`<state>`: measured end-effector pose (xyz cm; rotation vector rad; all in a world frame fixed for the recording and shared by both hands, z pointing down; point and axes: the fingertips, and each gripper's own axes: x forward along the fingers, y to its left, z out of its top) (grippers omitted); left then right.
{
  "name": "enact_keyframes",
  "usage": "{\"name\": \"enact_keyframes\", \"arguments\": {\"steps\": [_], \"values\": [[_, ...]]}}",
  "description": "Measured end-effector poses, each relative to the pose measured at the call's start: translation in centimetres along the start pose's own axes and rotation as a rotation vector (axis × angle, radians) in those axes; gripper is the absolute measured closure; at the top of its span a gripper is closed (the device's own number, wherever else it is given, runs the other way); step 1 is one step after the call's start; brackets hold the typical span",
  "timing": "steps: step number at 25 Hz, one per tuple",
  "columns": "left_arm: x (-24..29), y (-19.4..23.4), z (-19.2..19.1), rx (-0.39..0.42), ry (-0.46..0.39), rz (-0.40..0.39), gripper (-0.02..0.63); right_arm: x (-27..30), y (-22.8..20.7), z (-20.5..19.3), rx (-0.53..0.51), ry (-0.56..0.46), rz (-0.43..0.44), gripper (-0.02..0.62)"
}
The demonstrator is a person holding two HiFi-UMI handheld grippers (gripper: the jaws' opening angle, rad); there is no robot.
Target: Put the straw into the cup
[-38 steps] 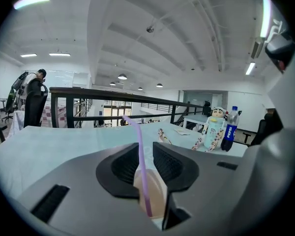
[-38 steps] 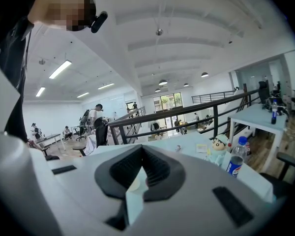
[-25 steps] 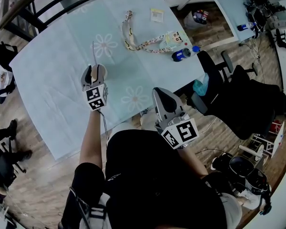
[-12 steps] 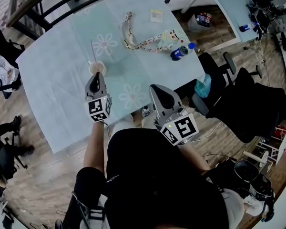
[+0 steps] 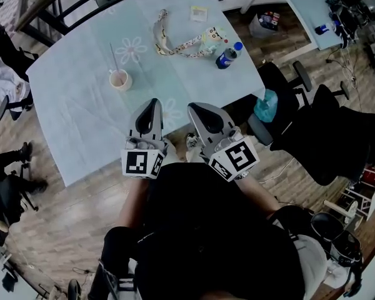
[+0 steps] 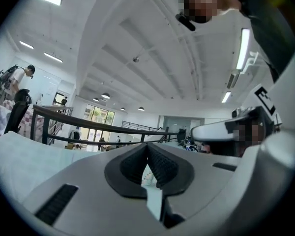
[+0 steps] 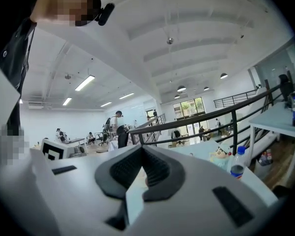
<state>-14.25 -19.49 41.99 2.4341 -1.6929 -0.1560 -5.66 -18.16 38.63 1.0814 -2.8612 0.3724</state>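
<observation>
The left gripper (image 5: 151,104) has pulled back from the cup (image 5: 120,80) and now sits just beside the right gripper (image 5: 197,109), close to the person's body. Both have their jaws pressed together with nothing between them. The cup stands on the table (image 5: 75,117) at eleven o'clock from the left gripper. The straw (image 5: 113,56) stands in it, tipped toward twelve.

The person wears a black short-sleeved top (image 5: 212,230). Ahead of the top, the grey, smooth-shelled left gripper (image 5: 151,104) and the matching right gripper (image 5: 197,109) each taper to a rounded nose, with black ribbed pads (image 6: 133,165) lining the inside. Nearest the top, each carries a white cube (image 5: 142,163) printed with black square markers.
</observation>
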Motion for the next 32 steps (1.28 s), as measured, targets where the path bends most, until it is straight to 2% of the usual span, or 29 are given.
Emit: {"name": "enact_keyframes", "arguments": {"steps": [4, 8, 12, 16, 23, 32], "values": [[-1.7, -4.7, 1.0, 0.008, -0.033, -0.019, 0.592, -2.0, 0.2, -0.1, -0.010, -0.004, 0.055, 0.586], [-3.6, -7.4, 1.1, -0.070, -0.057, 0.015, 0.592, -3.7, 0.6, -0.4, -0.012, -0.014, 0.098, 0.586], [-5.5, -9.4, 1.6, -0.037, -0.084, 0.058, 0.592, -5.1, 1.4, -0.6, -0.029, -0.021, 0.154, 0.586], [-6.6, -10.3, 1.2, -0.029, -0.088, 0.090, 0.592, -6.3, 1.9, -0.9, -0.044, -0.020, 0.195, 0.586], [-6.2, -12.3, 1.3, -0.009, -0.108, 0.087, 0.592, -7.7, 1.5, -0.6, -0.071, -0.022, 0.228, 0.586], [-6.7, -11.2, 1.8, -0.015, -0.114, 0.147, 0.592, -6.8, 1.6, -0.3, -0.082, -0.014, 0.276, 0.586]]}}
